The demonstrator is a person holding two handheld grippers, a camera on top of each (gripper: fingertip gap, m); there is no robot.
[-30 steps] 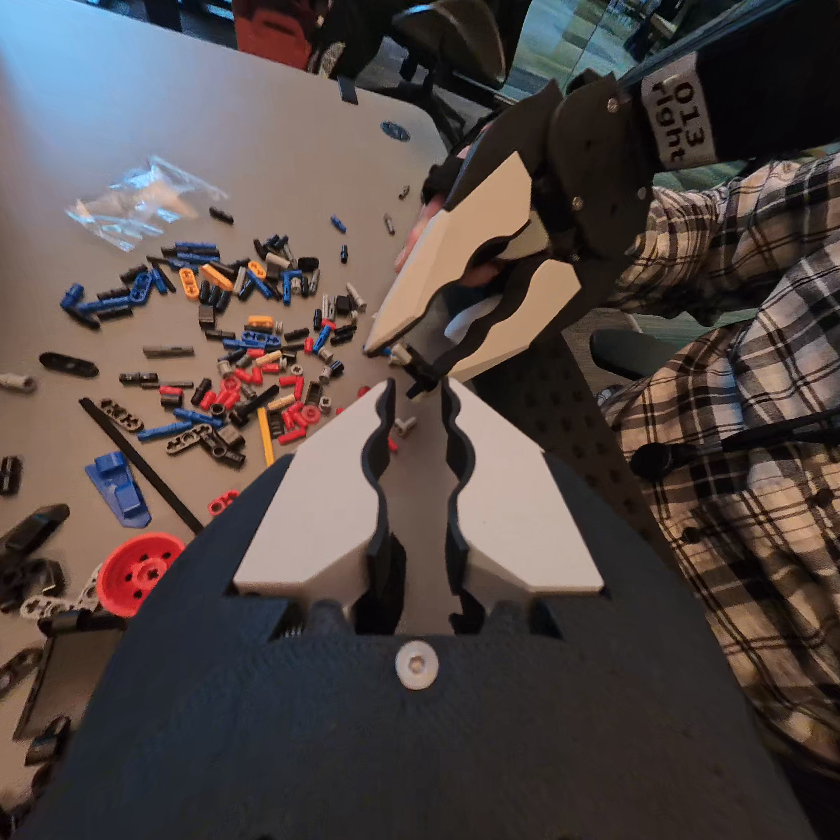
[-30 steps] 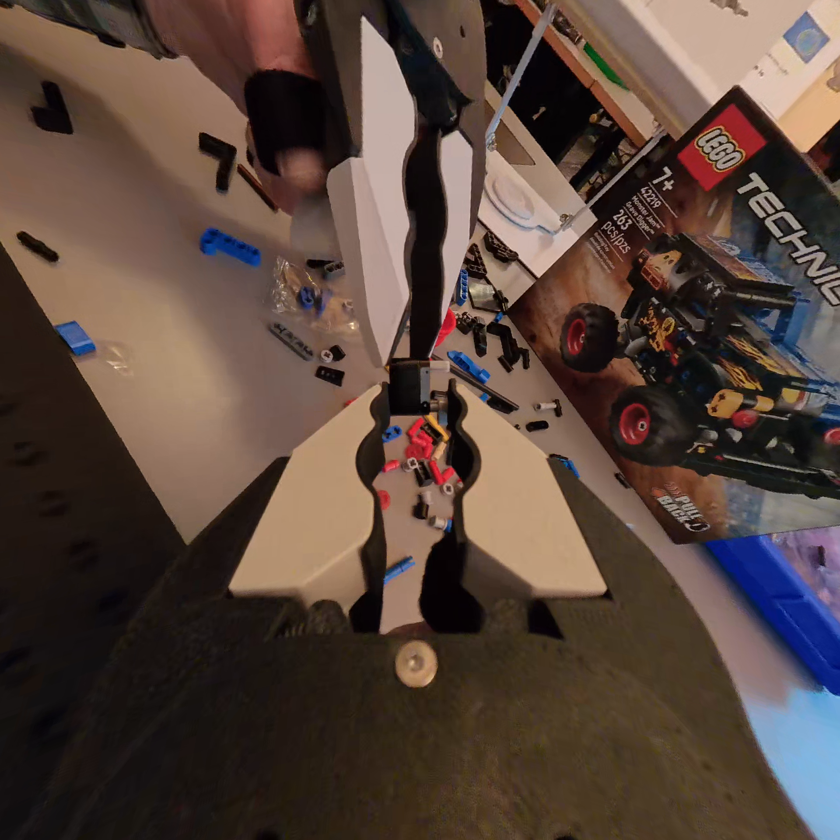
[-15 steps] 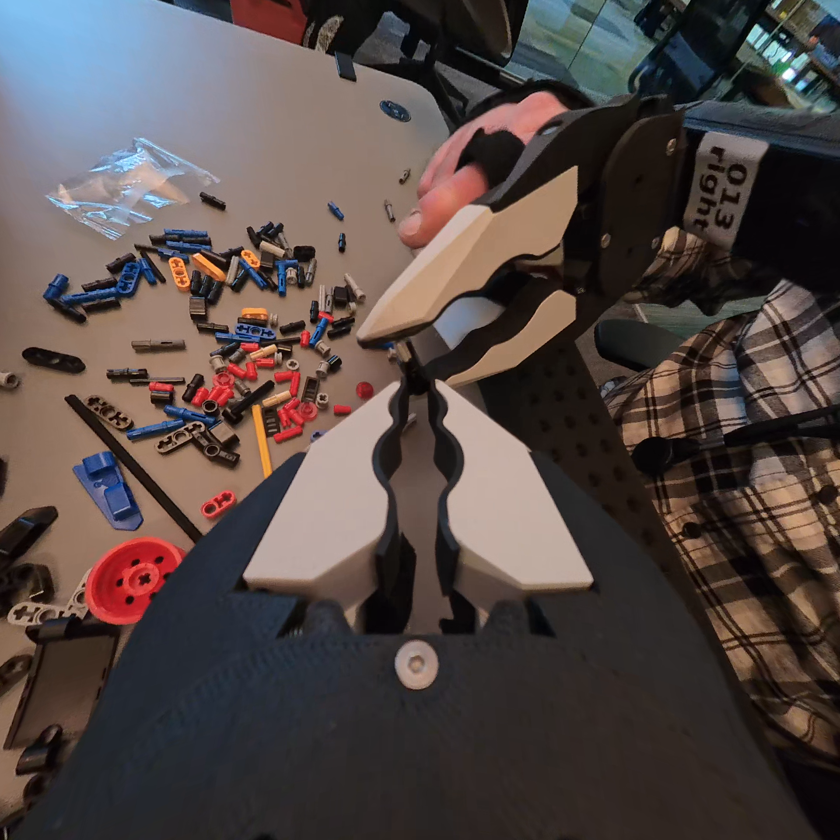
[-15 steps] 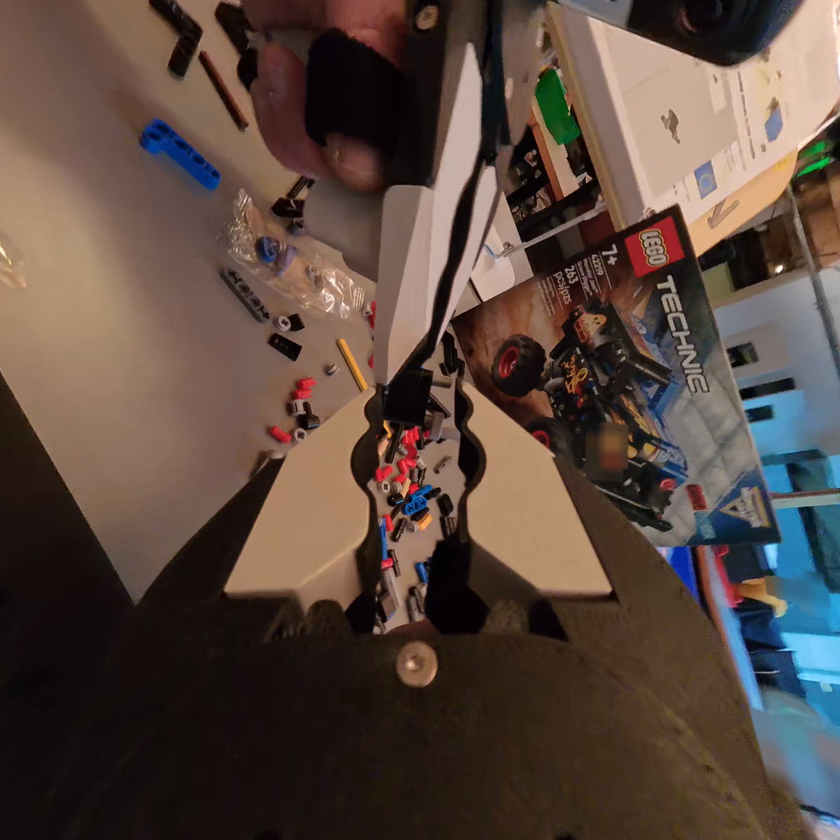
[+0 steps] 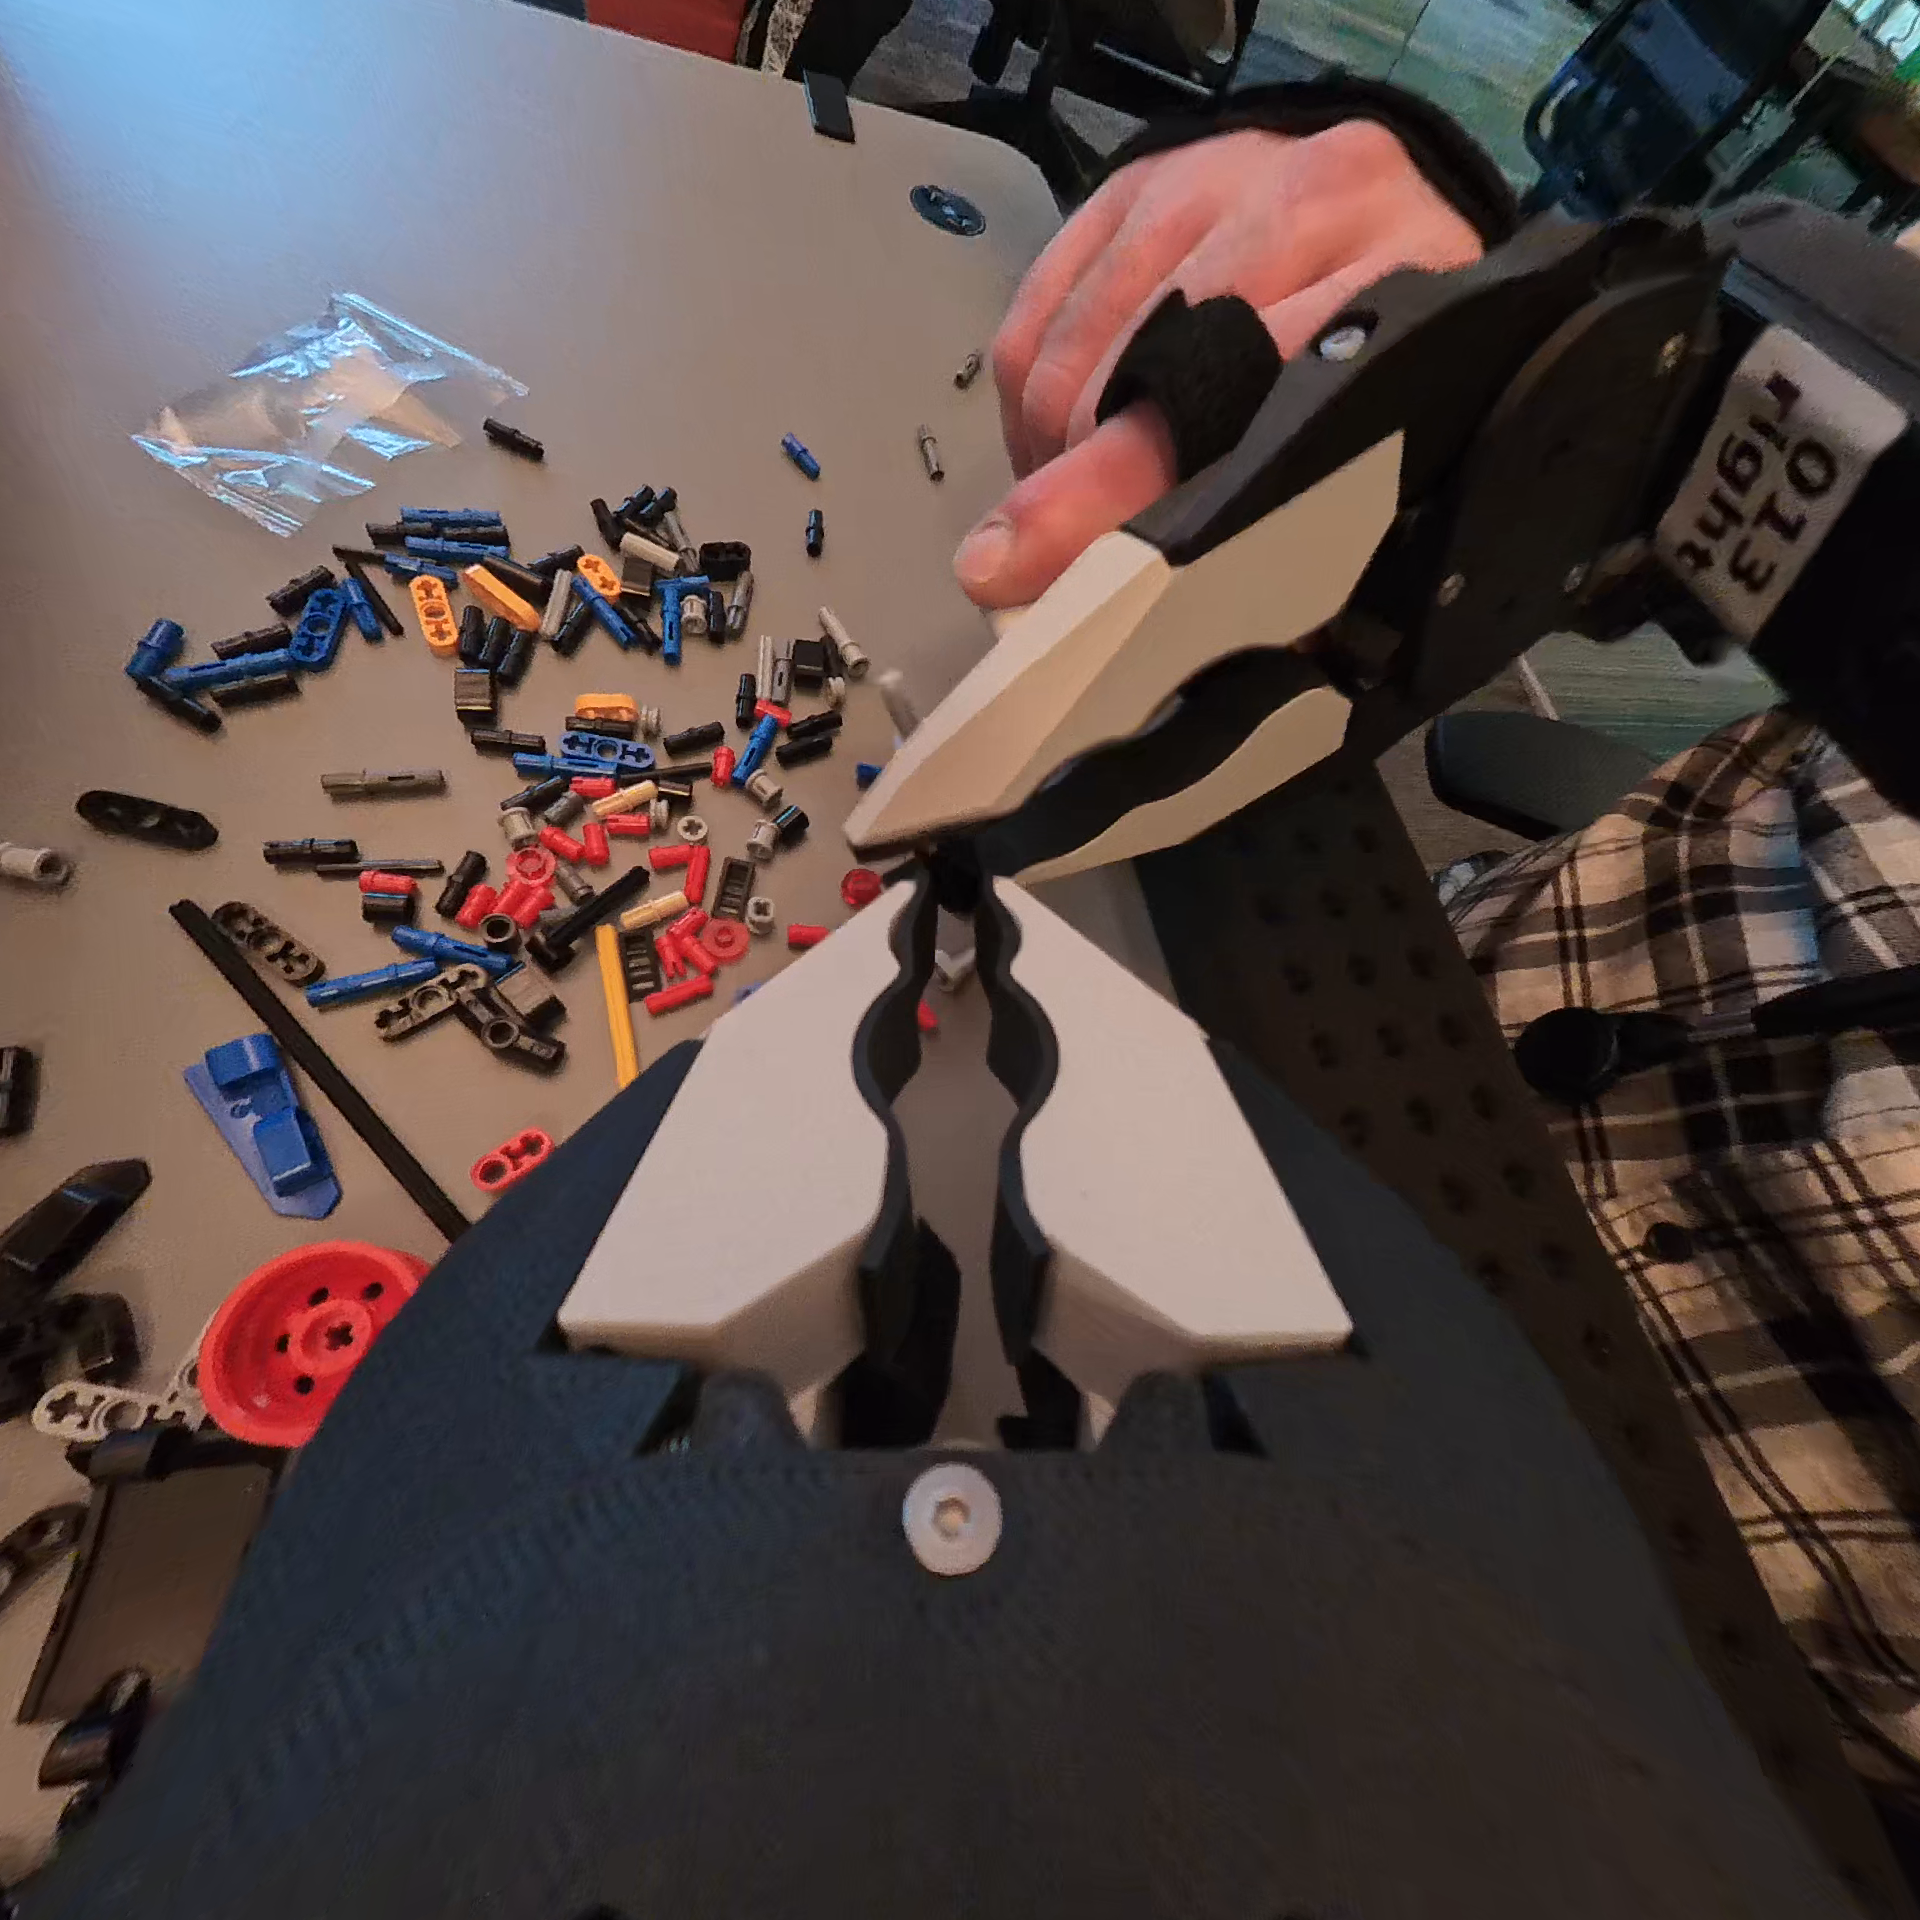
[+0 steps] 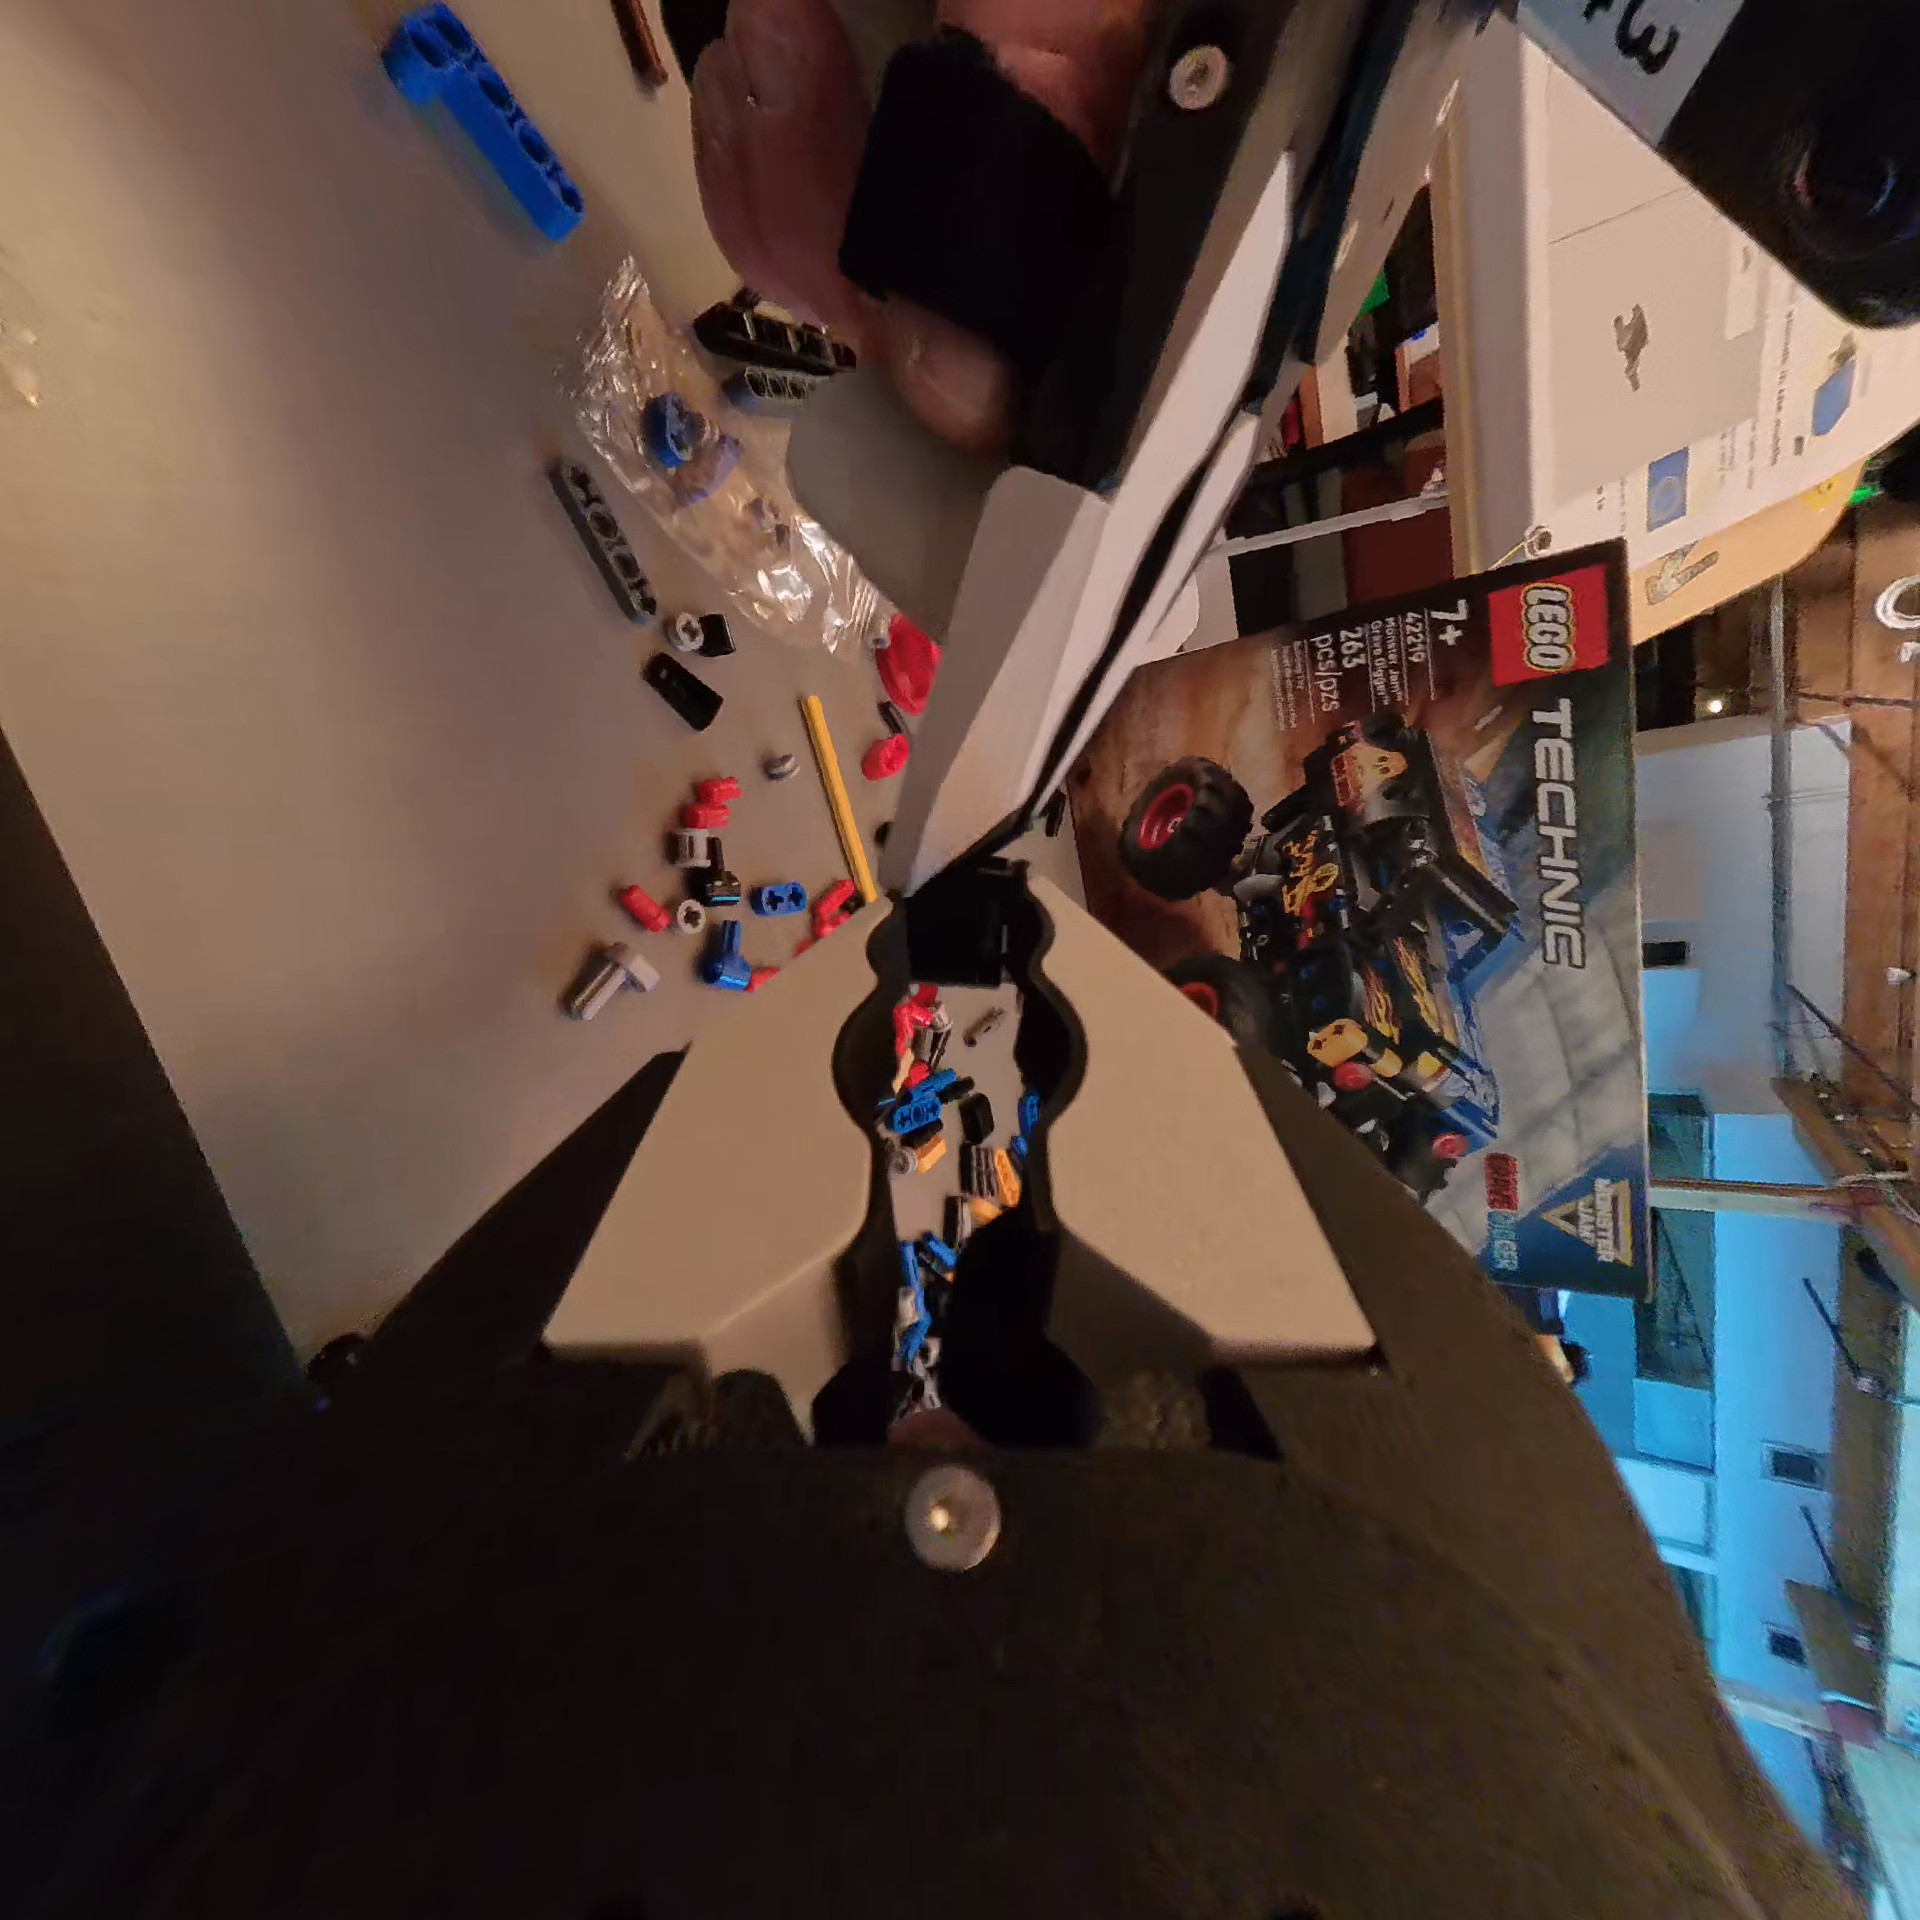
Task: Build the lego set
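A small black lego piece (image 5: 951, 875) is held in the air above the grey table (image 5: 644, 260). In the left wrist view my left gripper (image 5: 951, 891) has its tips closed on the piece from below. My right gripper (image 5: 930, 847) reaches in from the upper right with a hand on it and meets the same piece. In the right wrist view my right gripper (image 6: 961, 920) is shut on the black piece (image 6: 956, 940). The left gripper (image 6: 914, 883) comes down from above, its jaws almost together at the piece.
Loose lego pieces (image 5: 582, 790) are scattered on the table, with a red wheel hub (image 5: 307, 1340), a blue panel (image 5: 260, 1122) and an empty plastic bag (image 5: 322, 405). The set's box (image 6: 1403, 914) stands behind, near a bag of parts (image 6: 707, 488). A person's plaid shirt (image 5: 1714, 1039) is on the right. My left and right fingertips are right by each other.
My left gripper went from open to closed on the black piece held by the right gripper. The right gripper has rolled and tilted, so the table and box look turned.
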